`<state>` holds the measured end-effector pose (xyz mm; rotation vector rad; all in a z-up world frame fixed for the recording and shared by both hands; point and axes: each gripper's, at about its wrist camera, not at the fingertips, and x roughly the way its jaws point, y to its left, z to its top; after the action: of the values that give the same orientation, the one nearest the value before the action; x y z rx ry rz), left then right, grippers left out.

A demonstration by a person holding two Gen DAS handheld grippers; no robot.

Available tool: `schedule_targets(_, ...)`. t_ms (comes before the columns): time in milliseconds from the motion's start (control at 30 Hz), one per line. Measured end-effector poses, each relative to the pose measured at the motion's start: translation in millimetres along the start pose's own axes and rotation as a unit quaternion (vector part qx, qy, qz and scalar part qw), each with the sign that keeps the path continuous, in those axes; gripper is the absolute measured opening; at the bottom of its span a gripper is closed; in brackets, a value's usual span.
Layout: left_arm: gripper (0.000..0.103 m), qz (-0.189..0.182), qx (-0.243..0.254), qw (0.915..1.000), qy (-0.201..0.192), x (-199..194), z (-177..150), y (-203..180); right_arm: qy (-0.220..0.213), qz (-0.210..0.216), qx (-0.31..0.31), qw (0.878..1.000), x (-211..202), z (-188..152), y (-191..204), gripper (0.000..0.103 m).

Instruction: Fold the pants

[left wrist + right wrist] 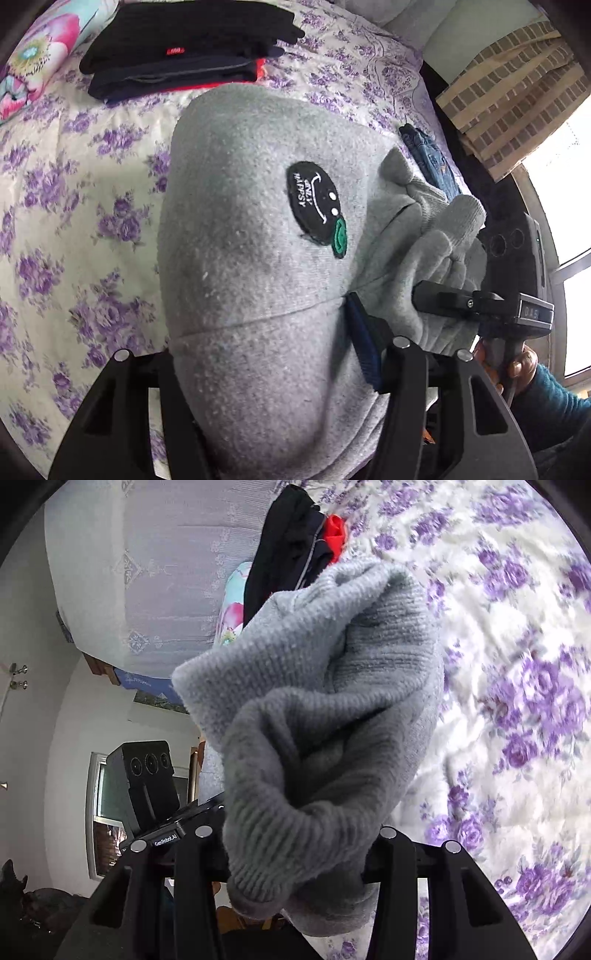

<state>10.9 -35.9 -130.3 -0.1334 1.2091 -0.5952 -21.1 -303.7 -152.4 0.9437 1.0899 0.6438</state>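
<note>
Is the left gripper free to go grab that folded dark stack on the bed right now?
Probably not: the left gripper is shut on the grey pants, which hang between it and the folded dark stack. It would need to let go first.

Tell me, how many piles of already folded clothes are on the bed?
1: a dark folded stack at the far end of the flowered bedspread, beside a floral pillow. The gray pants may hide more.

Your gray pants (258, 258) cover both grippers' fingertips, the bedspread (517, 664) looks blurry, and the patch (314, 203) lettering is too tiny to read properly.
</note>
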Motion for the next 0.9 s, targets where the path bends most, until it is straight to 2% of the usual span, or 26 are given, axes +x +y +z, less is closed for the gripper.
schedule_targets(200,0.056,0.028,0.027,0.9985,-0.038,-25.2,50.0,-13.3,-0.025,0.024,-0.034,0.999,2.1,34.9,27.9,0.045)
schedule_targets(500,0.056,0.046,0.041,0.9923,-0.107,-65.5,126.1,5.0,-0.046,0.034,-0.112,0.992,16.0,117.0,81.7,0.045)
schedule_targets(667,0.056,0.055,0.052,0.9888,-0.128,-73.1,165.5,13.9,-0.054,0.038,-0.134,0.989,36.2,156.7,101.7,0.045)
schedule_targets(900,0.056,0.058,0.058,0.9874,-0.136,-68.5,228.0,31.9,-0.053,0.027,-0.158,0.986,55.9,207.5,117.9,0.045)
